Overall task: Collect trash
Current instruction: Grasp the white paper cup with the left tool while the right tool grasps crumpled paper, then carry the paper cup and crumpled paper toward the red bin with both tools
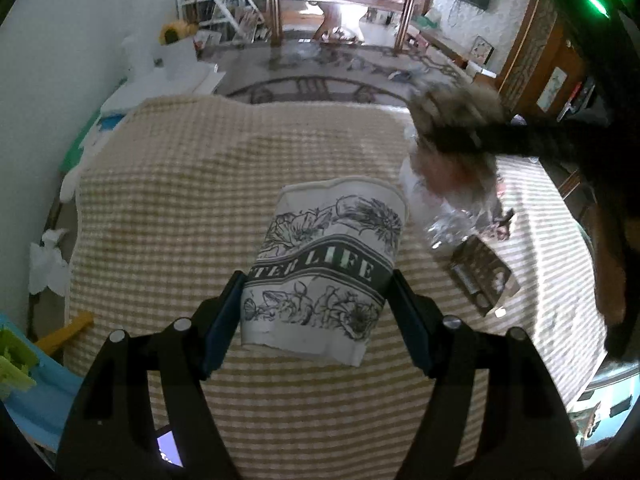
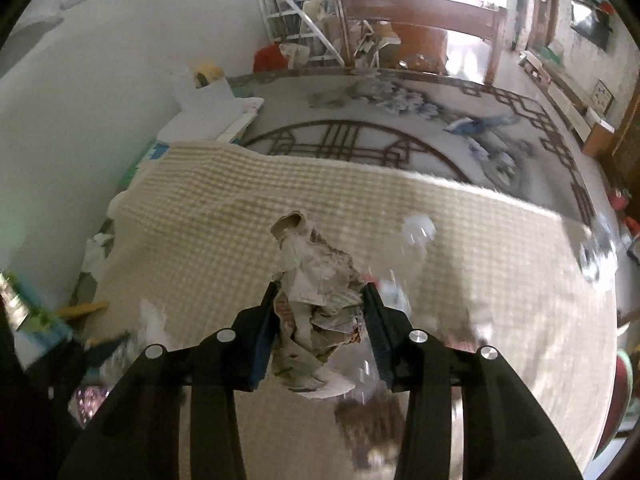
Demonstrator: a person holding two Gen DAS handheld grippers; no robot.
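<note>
My left gripper point(image 1: 318, 286) is shut on a crushed white paper cup point(image 1: 328, 264) with a black floral print, held above the checked beige tablecloth point(image 1: 180, 208). My right gripper point(image 2: 320, 300) is shut on a crumpled wad of newspaper point(image 2: 316, 300), lifted above the same cloth point(image 2: 224, 216). In the left wrist view the right gripper with its wad point(image 1: 456, 128) shows blurred at the upper right. A clear plastic bottle point(image 1: 444, 216) lies on the cloth beneath it; it also shows blurred in the right wrist view point(image 2: 412, 252).
A dark printed carton point(image 1: 484, 276) lies on the cloth at the right. White tissue point(image 1: 48, 264) hangs off the table's left edge. A blue bin with yellow and green items point(image 1: 24, 364) stands at lower left. A patterned rug point(image 2: 360, 128) and a wooden chair point(image 1: 340, 4) lie beyond.
</note>
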